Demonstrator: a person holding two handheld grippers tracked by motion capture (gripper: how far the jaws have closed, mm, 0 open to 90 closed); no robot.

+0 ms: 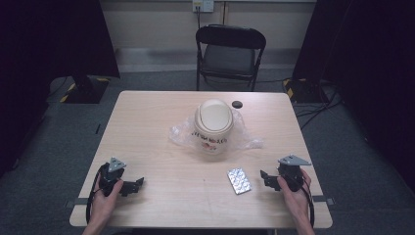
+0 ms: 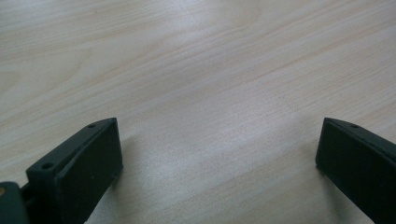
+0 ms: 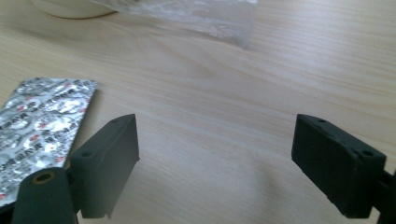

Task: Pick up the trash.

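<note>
- The table [image 1: 147, 122] has a pale wood-grain top, smooth and matt, with rounded corners.
- A cream-coloured tub [image 1: 213, 127], round and squat with a domed lid, stands near the table's middle; red and dark print runs across its front.
- Under and around the tub lies a clear plastic bag [image 1: 247, 139], thin, crinkled and shiny; its edge also shows at the top of the right gripper view [image 3: 205, 16].
- A flat rectangular pill strip [image 1: 239, 180] with silver foil and rows of small bumps lies just left of the right gripper [image 1: 265, 177]; in the right gripper view [image 3: 42, 121] its foil is wrinkled with red print.
- The right gripper's blocky black jaws stand wide apart, holding nothing.
- The left gripper [image 1: 138, 184] rests at the near left, jaws spread over bare wood, empty.
- A small dark disc [image 1: 237, 104] sits behind the tub.
- A black folding chair [image 1: 230, 54] stands beyond the table.
</note>
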